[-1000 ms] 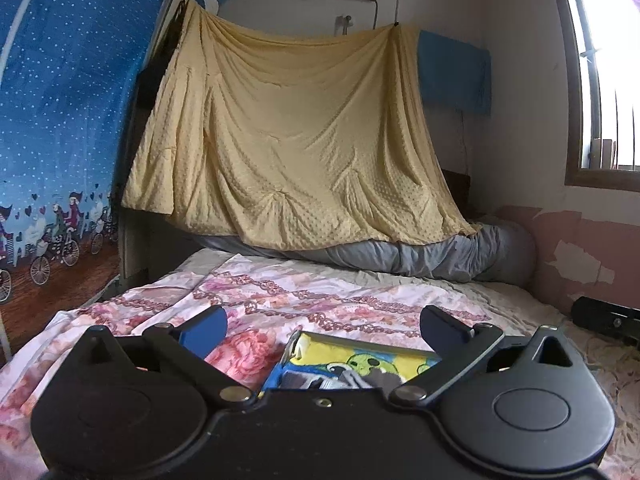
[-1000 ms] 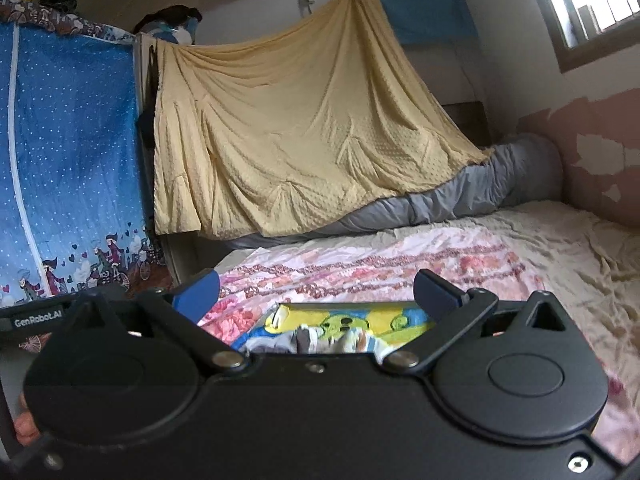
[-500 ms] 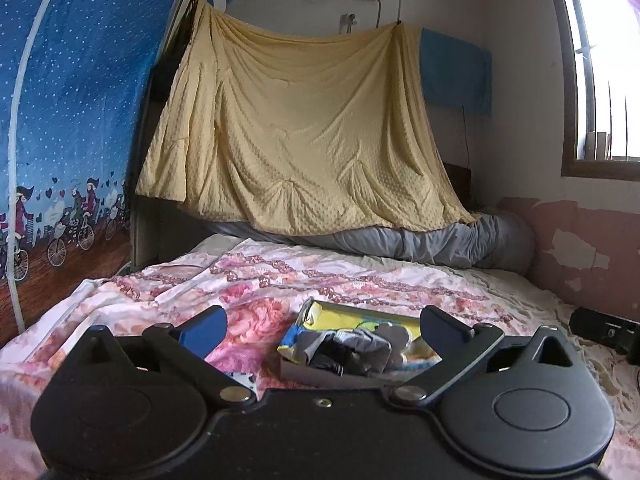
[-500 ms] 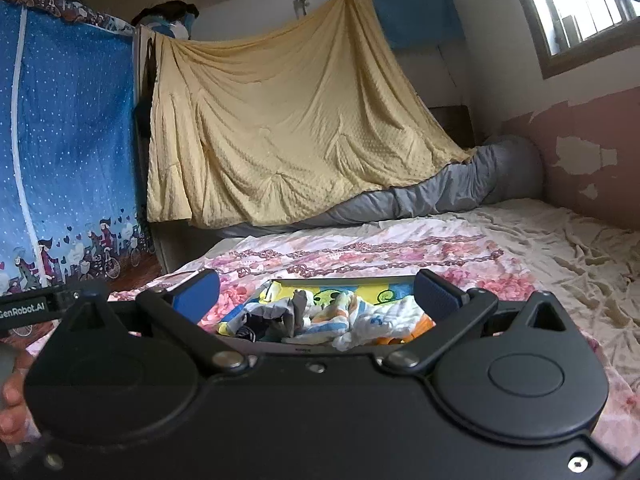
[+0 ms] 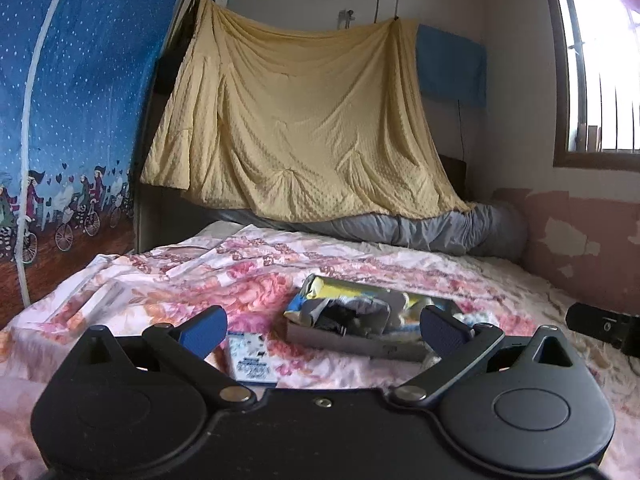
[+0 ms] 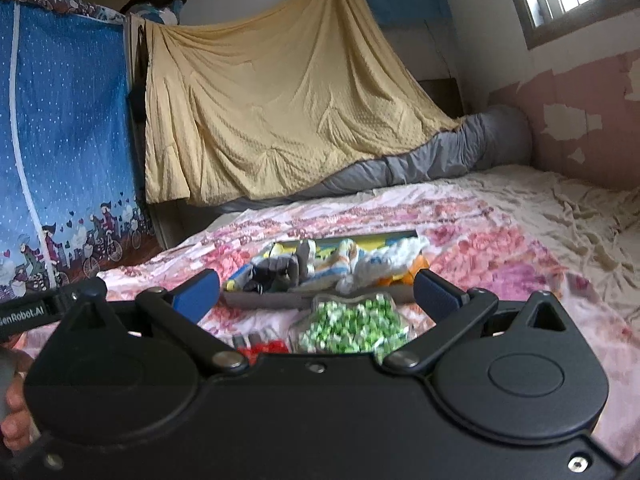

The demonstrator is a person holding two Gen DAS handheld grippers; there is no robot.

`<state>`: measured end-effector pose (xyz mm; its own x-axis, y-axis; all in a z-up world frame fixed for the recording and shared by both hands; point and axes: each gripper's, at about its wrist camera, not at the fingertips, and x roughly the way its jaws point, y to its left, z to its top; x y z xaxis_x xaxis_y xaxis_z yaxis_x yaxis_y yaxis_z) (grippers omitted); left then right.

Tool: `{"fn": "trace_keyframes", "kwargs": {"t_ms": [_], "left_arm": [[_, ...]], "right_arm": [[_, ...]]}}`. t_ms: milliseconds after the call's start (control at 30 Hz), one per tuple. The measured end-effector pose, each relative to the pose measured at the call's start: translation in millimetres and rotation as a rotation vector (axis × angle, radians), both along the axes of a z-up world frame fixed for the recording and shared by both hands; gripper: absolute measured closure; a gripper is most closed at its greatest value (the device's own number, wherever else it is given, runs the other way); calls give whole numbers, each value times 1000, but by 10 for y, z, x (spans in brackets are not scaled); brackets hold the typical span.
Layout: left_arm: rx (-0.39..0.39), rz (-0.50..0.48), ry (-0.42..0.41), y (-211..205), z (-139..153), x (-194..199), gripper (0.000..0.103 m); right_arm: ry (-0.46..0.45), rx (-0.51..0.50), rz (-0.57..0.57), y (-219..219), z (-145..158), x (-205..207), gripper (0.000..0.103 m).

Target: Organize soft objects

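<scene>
Holding both tools wide, empty: left tool [image 5: 322, 326], right tool [image 6: 316, 290]; we face tray [image 6: 276, 300] w/ soft items on bed [image 6: 500, 248].

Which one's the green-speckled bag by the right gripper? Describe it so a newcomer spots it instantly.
Start at the floral bedspread and find the shallow box of socks lying on it. Directly in front of that box, nearest the camera and between the right gripper's open fingers, lies the clear bag. Only it is full of small green-and-white pieces; the thing to its left is red.
</scene>
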<state>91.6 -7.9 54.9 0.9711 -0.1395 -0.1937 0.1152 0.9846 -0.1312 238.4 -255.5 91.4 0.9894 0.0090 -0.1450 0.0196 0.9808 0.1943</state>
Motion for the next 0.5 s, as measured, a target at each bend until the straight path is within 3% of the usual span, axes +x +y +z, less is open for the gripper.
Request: {"fn": "trace_keyframes", "kwargs": {"t_ms": [500], "left_arm": [[10,28,77,93,-237,-219,1]], "right_arm": [[109,-12,9,-17,-221,-87,1]]}}
